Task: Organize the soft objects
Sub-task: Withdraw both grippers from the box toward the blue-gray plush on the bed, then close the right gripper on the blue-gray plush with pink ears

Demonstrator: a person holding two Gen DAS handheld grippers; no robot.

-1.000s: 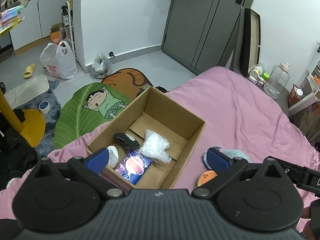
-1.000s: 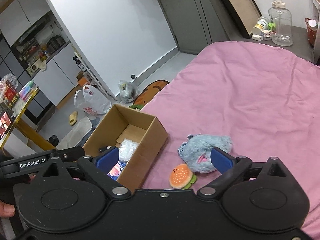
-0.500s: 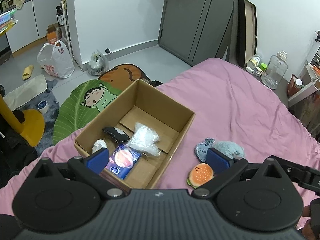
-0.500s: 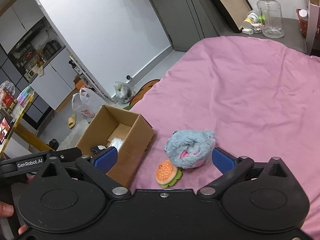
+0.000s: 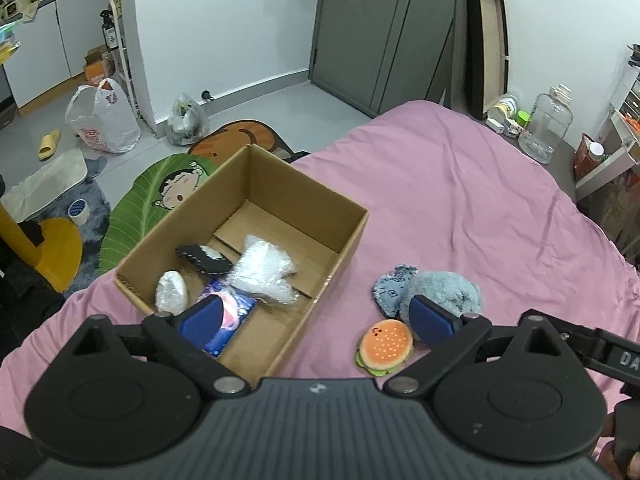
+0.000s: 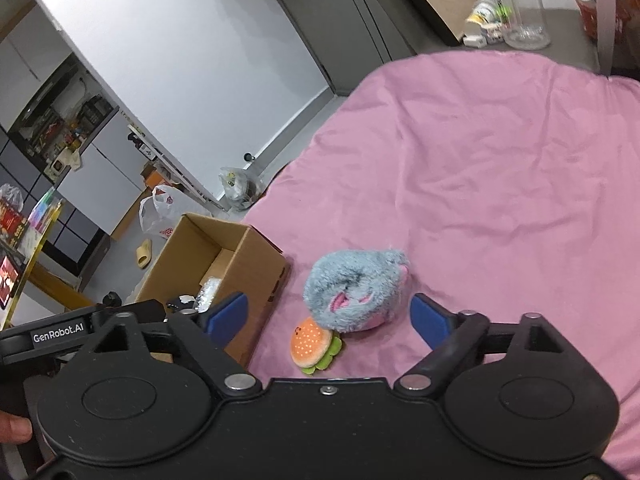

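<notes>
A fluffy blue plush [image 6: 356, 292] lies on the pink bedspread [image 6: 500, 168] with a small burger plush [image 6: 314, 344] touching its near side. My right gripper [image 6: 328, 317] hovers just short of them. Its jaws are closing, with the blue plush lined up in the gap and the pads clear of it. To the left stands an open cardboard box [image 5: 340, 236] holding a bubble-wrap bag [image 5: 264, 272], a blue packet [image 5: 236, 316], a black item and a white lump. My left gripper [image 5: 316, 318] hangs over the box's near right corner, its jaws closing on nothing. The blue plush [image 5: 440, 290] and burger [image 5: 386, 346] show there too.
The box sits at the bed's left edge, above a floor with a leaf-shaped cartoon mat [image 5: 132, 216], plastic bags [image 5: 104, 120] and a yellow stand [image 5: 56, 244]. A clear jug [image 5: 546, 128] and shelves stand beyond the bed's far right. The left tool's arm [image 6: 80, 328] reaches in beside the box.
Both grippers have shifted and sunk a little, so the two plush toys now sit between the right fingers and show fully in the left view. The right jaws have narrowed.
</notes>
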